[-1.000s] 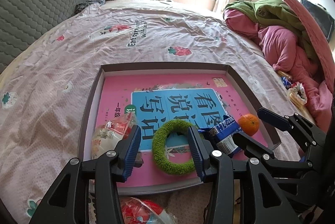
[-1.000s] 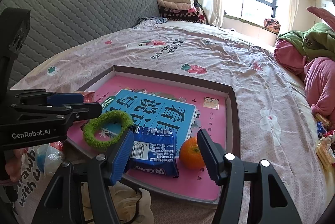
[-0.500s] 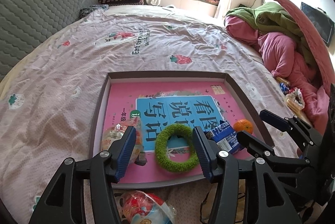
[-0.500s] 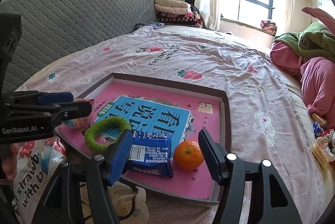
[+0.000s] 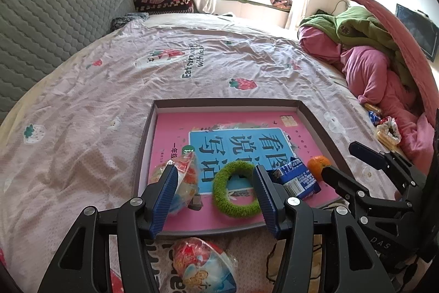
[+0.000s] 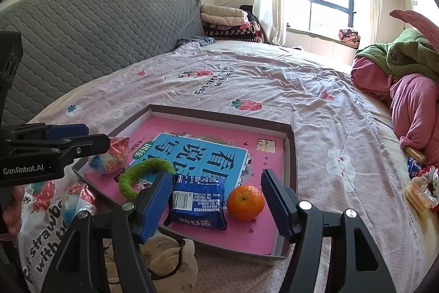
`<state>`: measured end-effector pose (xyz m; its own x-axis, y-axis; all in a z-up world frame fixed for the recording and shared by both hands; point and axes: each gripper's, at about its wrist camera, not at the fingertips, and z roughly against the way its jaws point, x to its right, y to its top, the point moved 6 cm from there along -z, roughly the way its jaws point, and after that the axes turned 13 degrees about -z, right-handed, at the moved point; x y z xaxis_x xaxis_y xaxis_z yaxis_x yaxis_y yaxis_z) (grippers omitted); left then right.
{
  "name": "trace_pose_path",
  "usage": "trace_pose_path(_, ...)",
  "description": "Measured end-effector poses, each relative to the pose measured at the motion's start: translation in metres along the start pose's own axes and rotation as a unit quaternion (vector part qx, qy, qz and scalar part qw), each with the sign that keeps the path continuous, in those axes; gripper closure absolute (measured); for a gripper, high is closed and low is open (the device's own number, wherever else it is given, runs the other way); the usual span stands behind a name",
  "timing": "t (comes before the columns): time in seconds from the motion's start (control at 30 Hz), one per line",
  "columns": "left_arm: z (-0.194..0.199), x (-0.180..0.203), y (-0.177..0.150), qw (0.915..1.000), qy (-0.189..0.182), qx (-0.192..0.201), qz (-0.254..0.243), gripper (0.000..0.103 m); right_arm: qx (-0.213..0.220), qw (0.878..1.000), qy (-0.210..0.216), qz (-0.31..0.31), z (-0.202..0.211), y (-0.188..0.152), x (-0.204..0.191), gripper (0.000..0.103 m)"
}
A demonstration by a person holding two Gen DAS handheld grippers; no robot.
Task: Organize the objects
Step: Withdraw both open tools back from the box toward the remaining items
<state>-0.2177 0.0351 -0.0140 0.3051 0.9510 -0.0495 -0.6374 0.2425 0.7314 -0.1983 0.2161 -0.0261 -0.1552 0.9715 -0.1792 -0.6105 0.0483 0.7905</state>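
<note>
Left claw: my left gripper [image 5: 215, 193] hung above the near edge of the tray [image 5: 227, 102], jaws apart and just widened, clamping nothing.
Right claw: my right gripper [image 6: 216, 197] hung over the tray's near right corner, jaws apart and just eased wider, nothing clamped.
Tray: shallow brown box on the bed sheet [image 5: 109, 79], lined with a pink book [image 5: 241, 123] bearing a blue panel.
Green ring [image 5: 236, 193]: lay flat in the tray near its front wall, seen between my left fingers, untouched.
Blue packet [image 6: 196, 202]: lay in the tray just right of the ring, beside the orange [image 6: 245, 202].
Snack bag [image 5: 182, 180]: sat in the tray's near left corner, partly hidden behind my left finger.
Second snack bag [image 5: 203, 264]: lay outside the tray, on the sheet before its front wall; contents apparently similar, though blurred.
</note>
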Motion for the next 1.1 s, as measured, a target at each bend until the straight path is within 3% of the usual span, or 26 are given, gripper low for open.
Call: trace_pose_path(1.1,0.034,0.022,-0.037,1.0,0.007,0.001,-0.002,0.044,0.031,0.999,-0.005,-0.01,0.036,-0.007,-0.002,0.036)
